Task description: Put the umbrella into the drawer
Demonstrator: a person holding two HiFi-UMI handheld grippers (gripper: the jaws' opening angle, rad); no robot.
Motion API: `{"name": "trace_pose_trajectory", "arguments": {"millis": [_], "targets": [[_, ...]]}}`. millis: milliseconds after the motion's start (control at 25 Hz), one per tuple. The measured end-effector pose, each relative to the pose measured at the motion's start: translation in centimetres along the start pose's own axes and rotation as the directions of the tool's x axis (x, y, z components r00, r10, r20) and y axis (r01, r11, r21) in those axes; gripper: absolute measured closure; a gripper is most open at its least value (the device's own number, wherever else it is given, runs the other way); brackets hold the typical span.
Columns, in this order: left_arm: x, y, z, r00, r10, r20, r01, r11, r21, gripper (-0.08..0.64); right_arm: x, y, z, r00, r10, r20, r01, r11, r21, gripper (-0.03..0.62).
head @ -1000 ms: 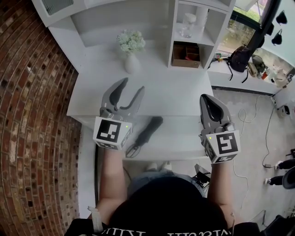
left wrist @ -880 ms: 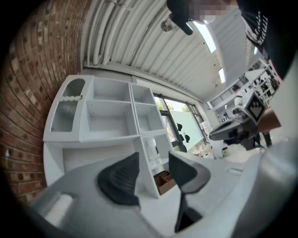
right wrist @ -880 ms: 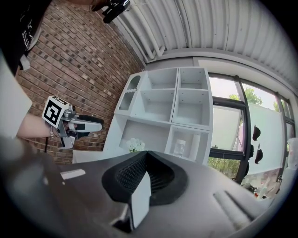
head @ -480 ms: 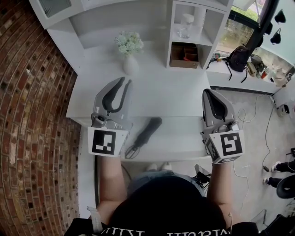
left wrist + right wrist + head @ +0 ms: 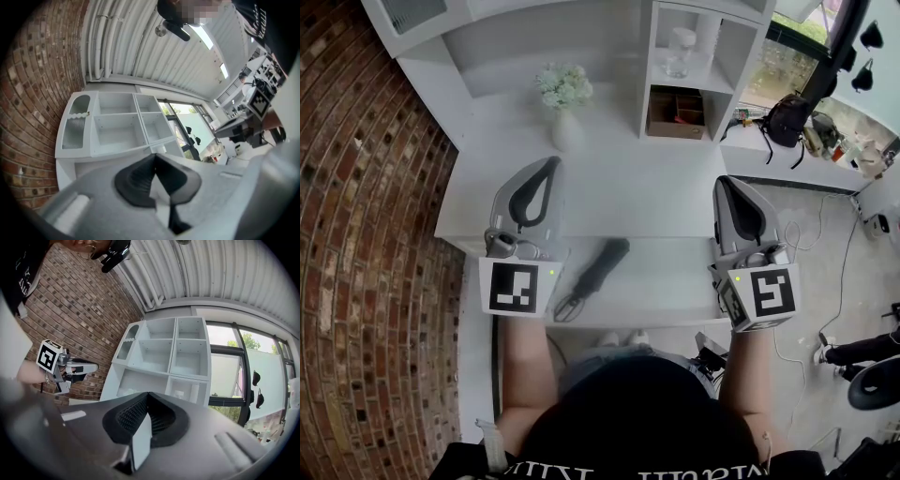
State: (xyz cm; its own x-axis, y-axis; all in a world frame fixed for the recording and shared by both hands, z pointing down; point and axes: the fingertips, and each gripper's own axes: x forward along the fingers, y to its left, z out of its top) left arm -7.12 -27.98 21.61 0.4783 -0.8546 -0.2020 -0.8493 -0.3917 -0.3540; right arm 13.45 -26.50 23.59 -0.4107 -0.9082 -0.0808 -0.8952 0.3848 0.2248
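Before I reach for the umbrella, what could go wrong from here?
1. Both the left gripper and the right gripper are shut and empty; the left has just closed on nothing. Reaching down like this would probably push the umbrella, not grasp it.
2. The strap loop lies near the front edge of the white surface; a nudge might slide the umbrella off.
3. A far reach could tip the flower vase.

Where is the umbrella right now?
Head view, low centre: the black folded umbrella lies on the lower white ledge, between the left gripper and the right gripper, closer to the left one.
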Motion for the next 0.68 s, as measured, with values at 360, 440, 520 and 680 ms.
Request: {"name": "trace_pose_trajectory", "arguments": {"millis": [360, 440, 520, 680], "targets": [[0.04, 0.29, 0.33, 1.0, 0.017, 0.004, -0.017, 1.0, 0.022, 0.565, 0.09, -0.04, 0.13, 1.0, 0.001, 0.006, -0.001, 1.0, 0.001, 0.589], [0.12, 0.14, 0.35, 1.0, 0.013, 0.006, -0.013, 1.0, 0.024, 0.565, 0.09, -0.09, 0.11, 1.0, 0.0, 0.006, 0.0, 1.0, 0.001, 0.589], [0.16, 0.03, 0.33, 1.0, 0.01, 0.003, -0.01, 1.0, 0.023, 0.565, 0.08, -0.15, 0.1, 1.0, 0.0, 0.008, 0.0, 1.0, 0.0, 0.589], [0.25, -0.17, 0.31, 1.0, 0.005, -0.006, -0.005, 1.0, 0.023, 0.565, -0.08, -0.28, 0.16, 1.0, -0.004, 0.01, 0.004, 1.0, 0.005, 0.589]]}}
